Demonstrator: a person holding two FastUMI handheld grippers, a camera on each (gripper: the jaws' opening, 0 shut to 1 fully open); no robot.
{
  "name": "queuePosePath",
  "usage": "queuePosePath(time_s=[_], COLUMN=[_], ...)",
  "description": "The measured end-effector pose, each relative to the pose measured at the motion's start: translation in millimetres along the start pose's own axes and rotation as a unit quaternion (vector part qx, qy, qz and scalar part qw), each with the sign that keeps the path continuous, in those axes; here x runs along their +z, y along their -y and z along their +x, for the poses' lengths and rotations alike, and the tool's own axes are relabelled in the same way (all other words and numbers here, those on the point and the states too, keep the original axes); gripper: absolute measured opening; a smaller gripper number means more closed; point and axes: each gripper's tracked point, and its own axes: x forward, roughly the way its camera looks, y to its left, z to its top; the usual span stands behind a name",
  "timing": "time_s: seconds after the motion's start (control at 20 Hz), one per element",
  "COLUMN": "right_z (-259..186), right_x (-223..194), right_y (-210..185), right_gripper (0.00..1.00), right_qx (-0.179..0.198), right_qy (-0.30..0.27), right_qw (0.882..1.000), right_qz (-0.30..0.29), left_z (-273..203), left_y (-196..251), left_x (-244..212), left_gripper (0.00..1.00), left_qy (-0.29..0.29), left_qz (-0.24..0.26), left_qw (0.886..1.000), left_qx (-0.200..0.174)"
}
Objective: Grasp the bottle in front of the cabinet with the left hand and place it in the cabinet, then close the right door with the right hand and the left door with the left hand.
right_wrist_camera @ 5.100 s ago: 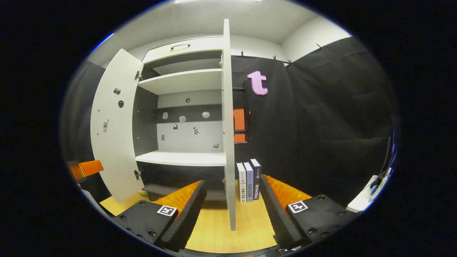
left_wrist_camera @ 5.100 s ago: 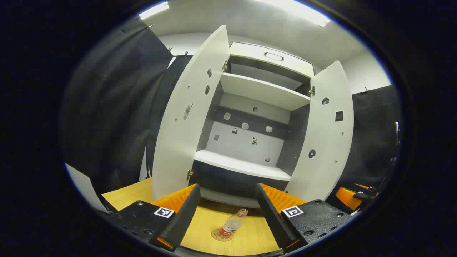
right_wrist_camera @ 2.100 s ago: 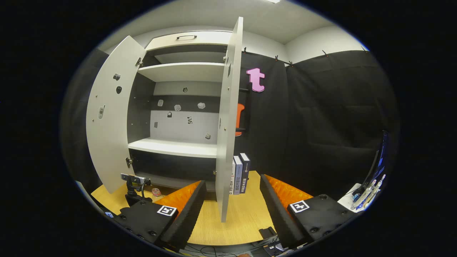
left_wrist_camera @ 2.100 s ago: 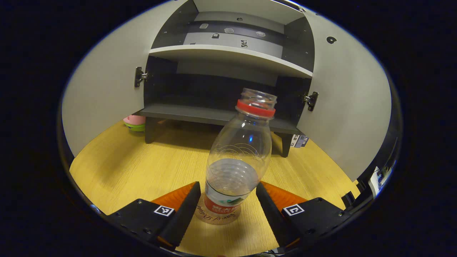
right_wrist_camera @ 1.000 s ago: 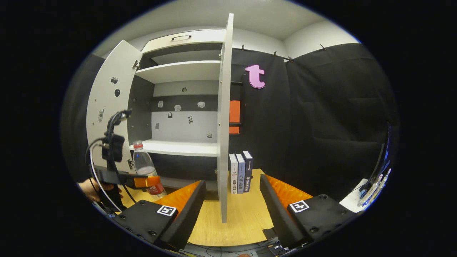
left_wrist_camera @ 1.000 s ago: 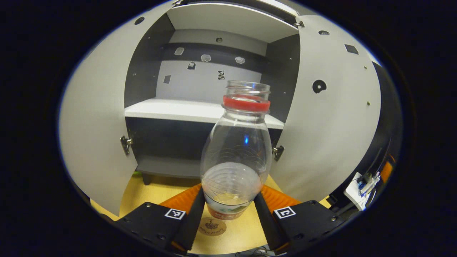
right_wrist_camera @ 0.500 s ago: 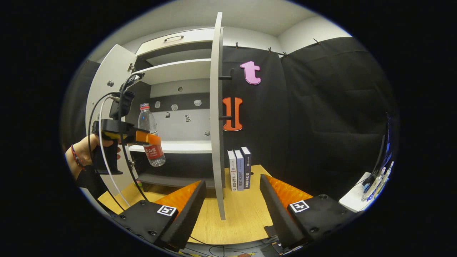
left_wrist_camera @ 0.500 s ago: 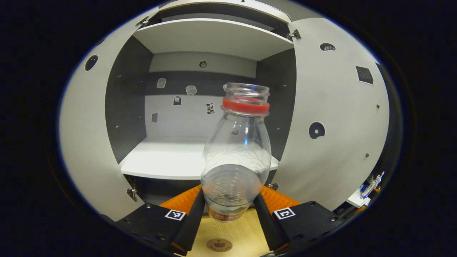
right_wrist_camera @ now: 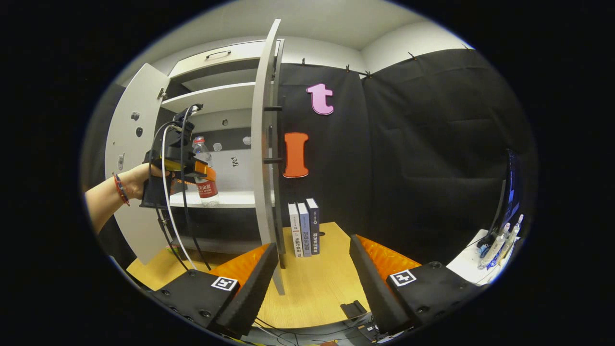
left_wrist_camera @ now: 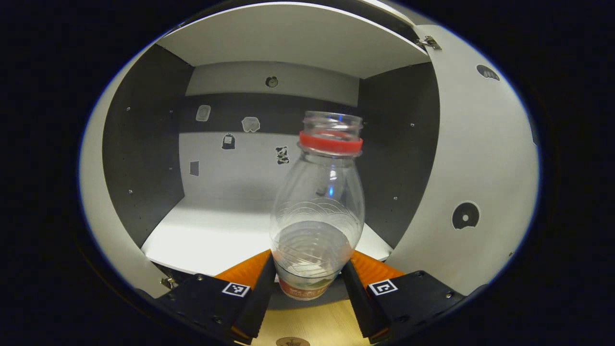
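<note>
The left gripper [left_wrist_camera: 307, 281] pinches the bottle [left_wrist_camera: 317, 211] low on its body, holding it upright above the near edge of the cabinet's white shelf [left_wrist_camera: 211, 235]. The right gripper [right_wrist_camera: 312, 269] is spread wide above the desk [right_wrist_camera: 312, 283], near the open right door [right_wrist_camera: 264, 158].

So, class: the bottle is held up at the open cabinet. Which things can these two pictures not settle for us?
- Bottle base, left gripper view: hidden between the left gripper and its jaws, so any gap above the shelf cannot be told.
- Book spine print, right gripper view: too small.
- Cabinet inside, right gripper view: partly hidden by the right door.
</note>
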Motion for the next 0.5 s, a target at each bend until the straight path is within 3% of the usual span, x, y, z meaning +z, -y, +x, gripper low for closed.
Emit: queuePosePath(time_s=[0.2, 0.5], right_z=[2, 15], right_x=[-2, -8], right_y=[14, 15], right_gripper=[0.99, 0.98], right_qx=[-0.019, -0.021], right_qy=[-0.002, -0.013], right_qw=[1.0, 1.0], right_qz=[0.006, 0.013], left_z=[30, 61], left_y=[-2, -2], left_x=[3, 9], left_gripper=[0.75, 0.75], left_qy=[-0.017, -0.021], left_qz=[0.029, 0.03], left_qw=[0.999, 0.999], left_qx=[0.01, 0.016])
